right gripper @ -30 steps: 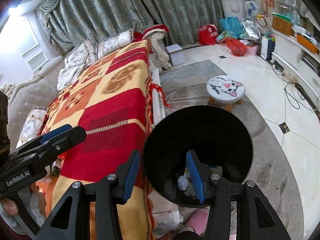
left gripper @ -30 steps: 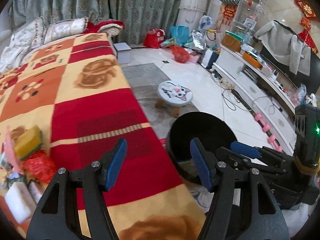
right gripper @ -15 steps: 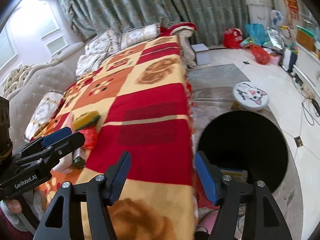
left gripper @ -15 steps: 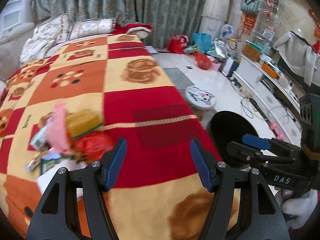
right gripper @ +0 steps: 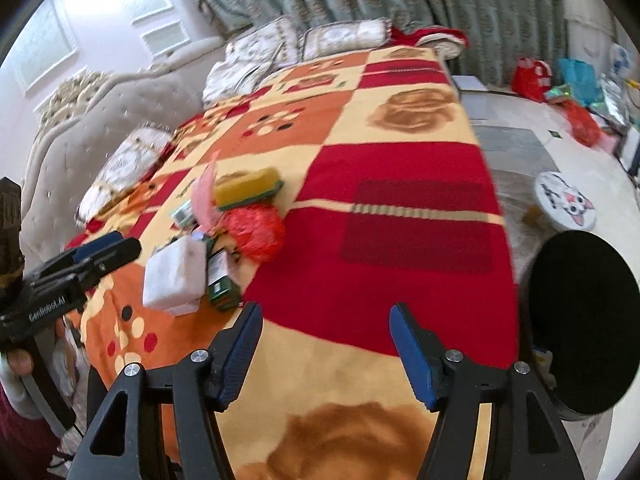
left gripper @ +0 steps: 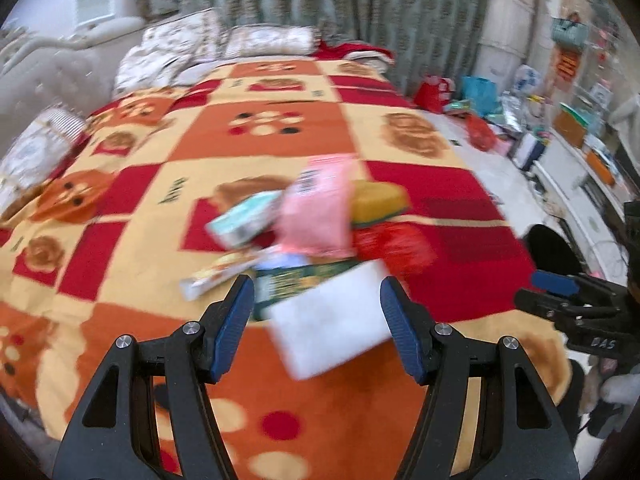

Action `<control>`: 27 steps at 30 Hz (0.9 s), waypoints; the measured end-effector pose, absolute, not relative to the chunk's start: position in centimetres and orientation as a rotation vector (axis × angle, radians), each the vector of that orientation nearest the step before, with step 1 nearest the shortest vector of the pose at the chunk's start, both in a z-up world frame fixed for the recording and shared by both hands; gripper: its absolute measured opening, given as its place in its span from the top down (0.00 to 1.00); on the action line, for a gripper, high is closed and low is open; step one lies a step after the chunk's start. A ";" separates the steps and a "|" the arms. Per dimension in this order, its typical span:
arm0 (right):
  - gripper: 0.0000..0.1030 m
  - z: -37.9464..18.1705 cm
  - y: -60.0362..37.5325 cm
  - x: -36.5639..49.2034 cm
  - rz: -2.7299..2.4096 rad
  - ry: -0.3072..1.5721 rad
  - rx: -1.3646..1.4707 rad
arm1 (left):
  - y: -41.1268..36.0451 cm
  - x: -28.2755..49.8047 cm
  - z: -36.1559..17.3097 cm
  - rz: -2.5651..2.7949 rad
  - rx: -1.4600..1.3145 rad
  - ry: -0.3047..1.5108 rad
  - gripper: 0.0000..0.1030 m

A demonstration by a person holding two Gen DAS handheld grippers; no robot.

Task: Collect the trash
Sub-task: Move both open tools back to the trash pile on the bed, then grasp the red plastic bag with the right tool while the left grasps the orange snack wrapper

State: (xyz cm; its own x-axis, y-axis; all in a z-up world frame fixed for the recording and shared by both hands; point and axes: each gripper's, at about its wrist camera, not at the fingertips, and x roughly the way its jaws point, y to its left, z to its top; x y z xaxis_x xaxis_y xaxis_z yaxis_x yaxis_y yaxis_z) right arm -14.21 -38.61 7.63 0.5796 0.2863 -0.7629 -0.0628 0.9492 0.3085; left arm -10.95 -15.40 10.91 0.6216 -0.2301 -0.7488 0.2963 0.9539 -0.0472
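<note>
A pile of trash lies on the patterned blanket (left gripper: 120, 240): a white block (left gripper: 332, 320), a green box (left gripper: 296, 280), a pink packet (left gripper: 320, 208), a yellow sponge (left gripper: 380, 200), a red crumpled wrapper (left gripper: 392, 242) and a pale packet (left gripper: 244, 220). My left gripper (left gripper: 317, 284) hangs open just above the white block, touching nothing. My right gripper (right gripper: 326, 316) is open and empty over bare blanket, right of the pile (right gripper: 224, 240). The black bin (right gripper: 584, 320) stands on the floor beside the bed, to the right of both grippers.
A cat-face stool (right gripper: 566, 206) stands on the rug beyond the bin. Bags and clutter (left gripper: 480, 120) line the far floor near the curtains. Pillows (right gripper: 320, 40) lie at the bed's head, and a padded headboard (right gripper: 80, 128) runs along the left.
Both grippers swung left from over the bin to over the bed. The trash pile came under the left gripper. The right jaws opened wider.
</note>
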 end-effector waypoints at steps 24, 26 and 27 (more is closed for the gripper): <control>0.34 4.0 -31.1 -1.7 0.345 1.027 0.179 | -8.9 -0.8 2.9 -0.318 0.090 1.000 0.38; 0.34 3.6 -31.1 -1.3 0.353 1.025 0.185 | -9.5 -0.3 2.6 -0.346 0.085 1.020 0.42; 0.34 3.4 -31.1 -1.2 0.351 1.014 0.193 | -9.8 -0.2 2.4 -0.352 0.093 1.027 0.58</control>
